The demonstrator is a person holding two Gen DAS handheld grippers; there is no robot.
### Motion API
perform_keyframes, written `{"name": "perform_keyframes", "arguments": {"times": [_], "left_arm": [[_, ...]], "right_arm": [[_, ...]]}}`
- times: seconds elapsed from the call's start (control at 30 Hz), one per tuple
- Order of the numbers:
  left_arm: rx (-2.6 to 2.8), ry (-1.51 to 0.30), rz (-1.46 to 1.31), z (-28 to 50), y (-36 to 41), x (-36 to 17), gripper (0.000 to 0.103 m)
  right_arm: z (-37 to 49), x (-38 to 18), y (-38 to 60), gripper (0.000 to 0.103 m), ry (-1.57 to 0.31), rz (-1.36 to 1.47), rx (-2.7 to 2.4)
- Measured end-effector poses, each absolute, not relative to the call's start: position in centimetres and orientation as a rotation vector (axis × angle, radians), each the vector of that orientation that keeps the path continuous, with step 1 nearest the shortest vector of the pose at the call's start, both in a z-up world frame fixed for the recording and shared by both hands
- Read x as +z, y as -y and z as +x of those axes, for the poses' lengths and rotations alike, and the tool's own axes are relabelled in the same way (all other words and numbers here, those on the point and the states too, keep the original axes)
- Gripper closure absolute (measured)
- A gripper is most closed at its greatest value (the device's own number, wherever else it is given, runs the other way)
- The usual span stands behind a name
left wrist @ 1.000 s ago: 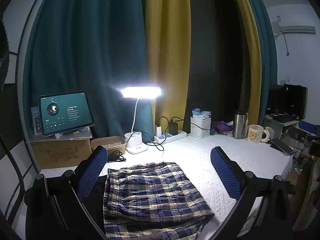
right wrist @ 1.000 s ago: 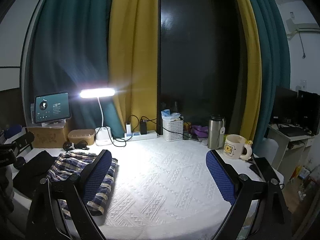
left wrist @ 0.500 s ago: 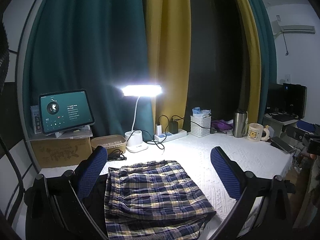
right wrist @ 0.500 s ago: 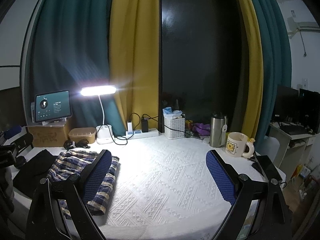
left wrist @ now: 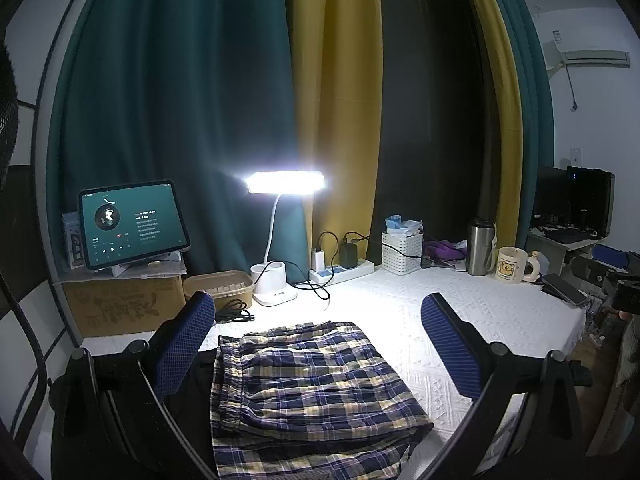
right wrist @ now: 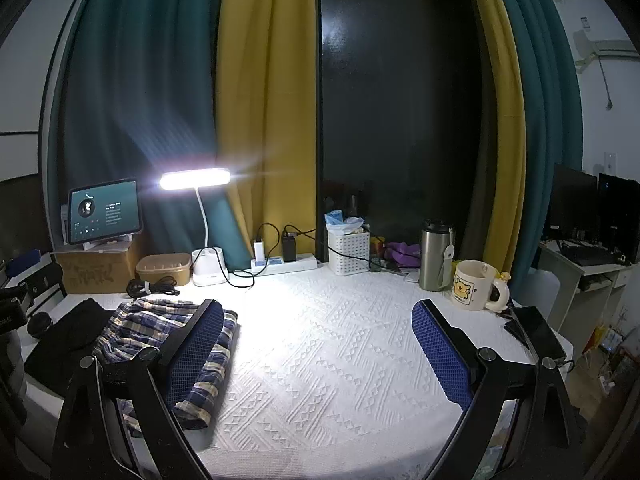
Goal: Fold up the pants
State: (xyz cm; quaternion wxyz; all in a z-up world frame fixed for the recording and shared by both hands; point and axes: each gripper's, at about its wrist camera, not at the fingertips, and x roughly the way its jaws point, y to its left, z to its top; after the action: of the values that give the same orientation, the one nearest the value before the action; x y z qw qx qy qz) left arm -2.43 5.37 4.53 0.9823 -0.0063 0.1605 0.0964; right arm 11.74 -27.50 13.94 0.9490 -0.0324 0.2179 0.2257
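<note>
Both jaws spread, empty; soft plaid pants (left wrist: pixel 312 392) lie folded square on the embossed white tablecloth (right wrist: pixel 340 344).

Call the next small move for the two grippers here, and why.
Probably back both grippers away and stop. The plaid pants already lie as a compact folded stack on the white tablecloth, beside a black garment. The left gripper and right gripper are both open and hold nothing, so no fold looks left to make.
</note>
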Motion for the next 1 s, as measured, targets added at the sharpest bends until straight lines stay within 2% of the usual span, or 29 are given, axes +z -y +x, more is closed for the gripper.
{"name": "perform_keyframes", "arguments": {"times": [1.0], "left_arm": [[0.182, -0.321, -0.006, -2.1, -5.05, 4.64, 0.001]], "right_arm": [[11.82, 13.7, 27.54, 0.007, -0.448, -0.065, 0.458]]}}
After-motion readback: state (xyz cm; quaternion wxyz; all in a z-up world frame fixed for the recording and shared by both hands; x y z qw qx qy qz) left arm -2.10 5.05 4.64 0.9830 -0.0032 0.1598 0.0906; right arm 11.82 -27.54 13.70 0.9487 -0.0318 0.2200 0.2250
